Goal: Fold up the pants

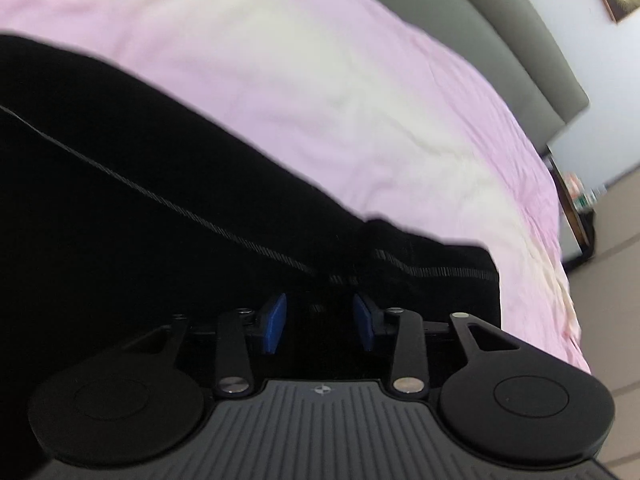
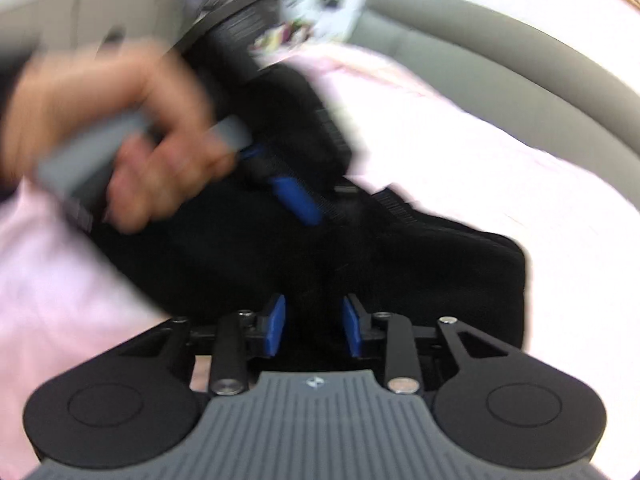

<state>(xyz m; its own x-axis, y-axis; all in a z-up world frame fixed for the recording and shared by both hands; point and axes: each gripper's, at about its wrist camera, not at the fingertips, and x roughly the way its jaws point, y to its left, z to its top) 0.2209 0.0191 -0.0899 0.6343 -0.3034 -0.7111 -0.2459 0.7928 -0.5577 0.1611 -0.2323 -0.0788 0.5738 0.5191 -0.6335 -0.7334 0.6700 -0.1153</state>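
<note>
Black pants (image 1: 160, 184) with a thin grey side stripe lie on a pink bed sheet (image 1: 320, 80). My left gripper (image 1: 320, 320) has its blue pads apart, with the black cloth lying between and under them near the waistband. In the blurred right wrist view the pants (image 2: 400, 264) are bunched on the sheet (image 2: 480, 152). My right gripper (image 2: 314, 326) has its pads apart over the black cloth. The left gripper (image 2: 296, 196), held by a hand (image 2: 120, 128), sits on the pants further back; its jaw state is not clear there.
A grey padded headboard (image 1: 500, 40) runs along the far side of the bed. A dark bedside stand (image 1: 576, 208) with small items is at the right, beside the floor (image 1: 616, 320). The bed edge drops off at the right.
</note>
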